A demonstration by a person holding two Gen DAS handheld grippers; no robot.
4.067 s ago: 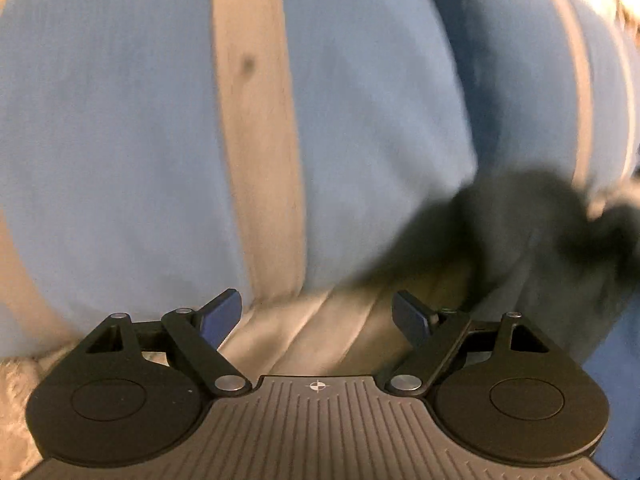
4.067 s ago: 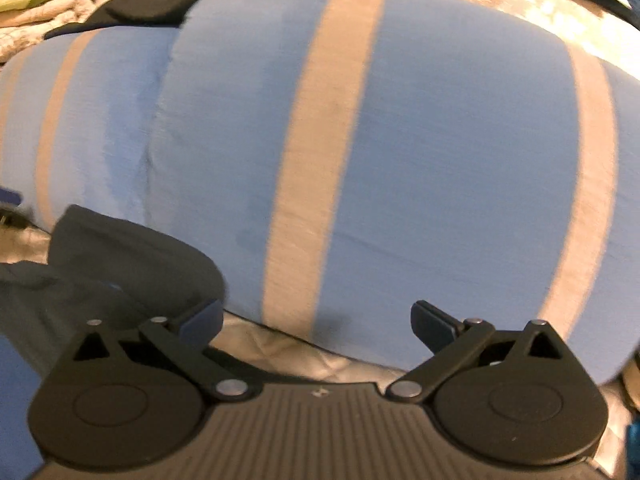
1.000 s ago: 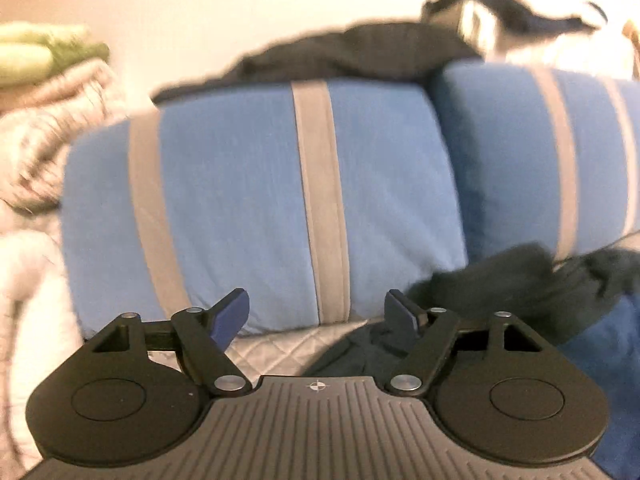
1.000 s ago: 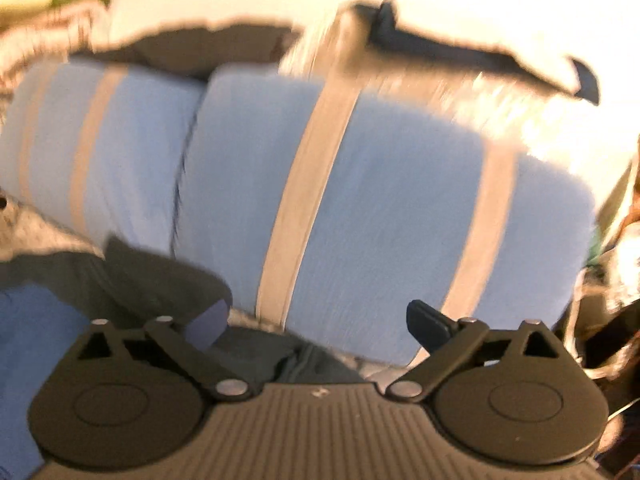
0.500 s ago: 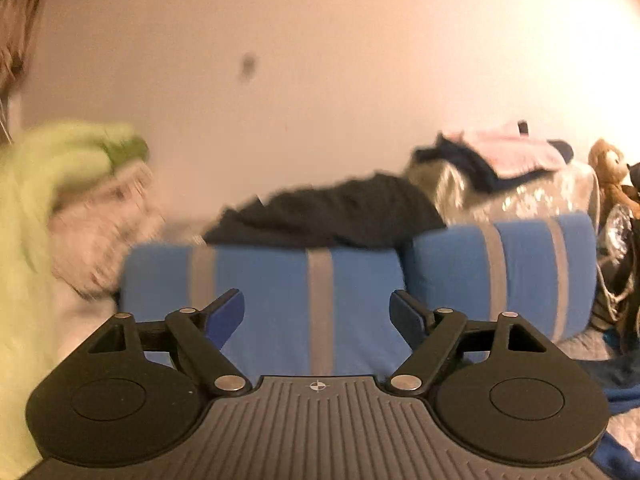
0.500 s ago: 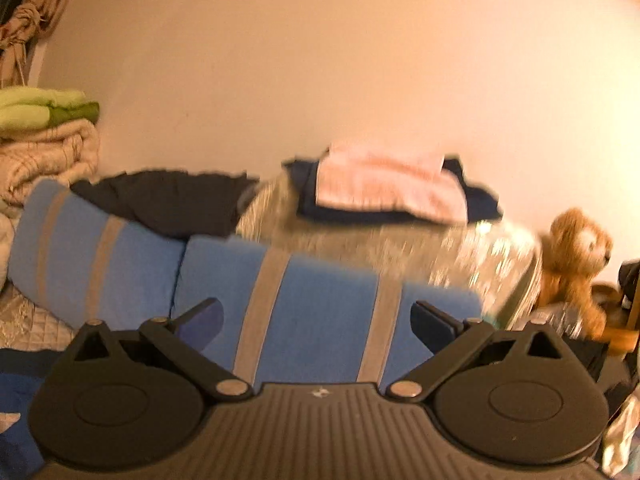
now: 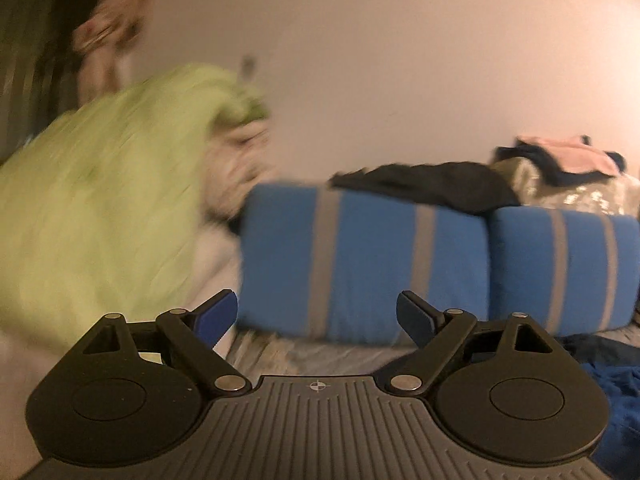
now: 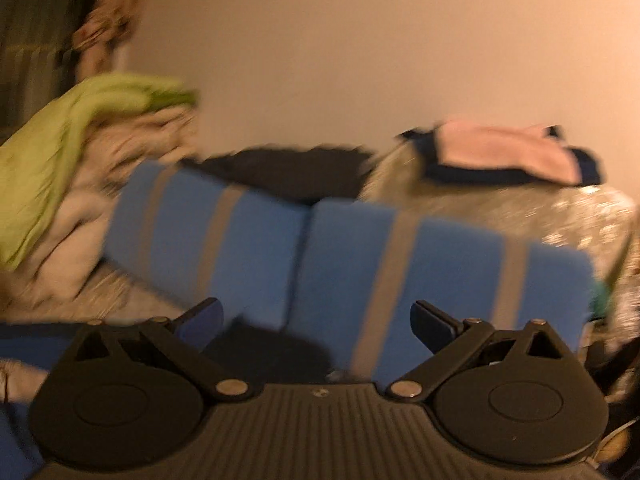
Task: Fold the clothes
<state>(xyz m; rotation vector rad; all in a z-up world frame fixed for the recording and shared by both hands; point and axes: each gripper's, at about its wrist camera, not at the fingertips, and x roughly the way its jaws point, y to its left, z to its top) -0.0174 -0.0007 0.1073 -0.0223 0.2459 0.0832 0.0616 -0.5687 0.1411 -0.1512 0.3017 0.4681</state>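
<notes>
Both views are blurred by motion. My left gripper [image 7: 318, 314] is open with nothing between its blue-tipped fingers. It faces two blue cushions with grey stripes [image 7: 360, 264]. My right gripper [image 8: 316, 320] is also open and holds nothing. A dark garment [image 8: 264, 360] lies low on the bed just beyond its fingers. A blue cloth [image 7: 616, 400] shows at the lower right of the left wrist view. A black garment [image 7: 432, 190] is draped over the cushions' top. Pink and navy folded clothes [image 8: 504, 156] rest on a shiny quilted mound.
A lime green cloth [image 7: 96, 216] sits on a pile of beige blankets [image 8: 120, 168] at the left. The striped cushions [image 8: 400, 264] lean against a bare wall [image 7: 400, 60]. A tied curtain [image 8: 108, 16] hangs at the top left.
Both grippers have pulled back and lifted from the cushions, so the wall and piles came into view. In the last half second both views swung left, bringing the green cloth nearer. Both stayed open.
</notes>
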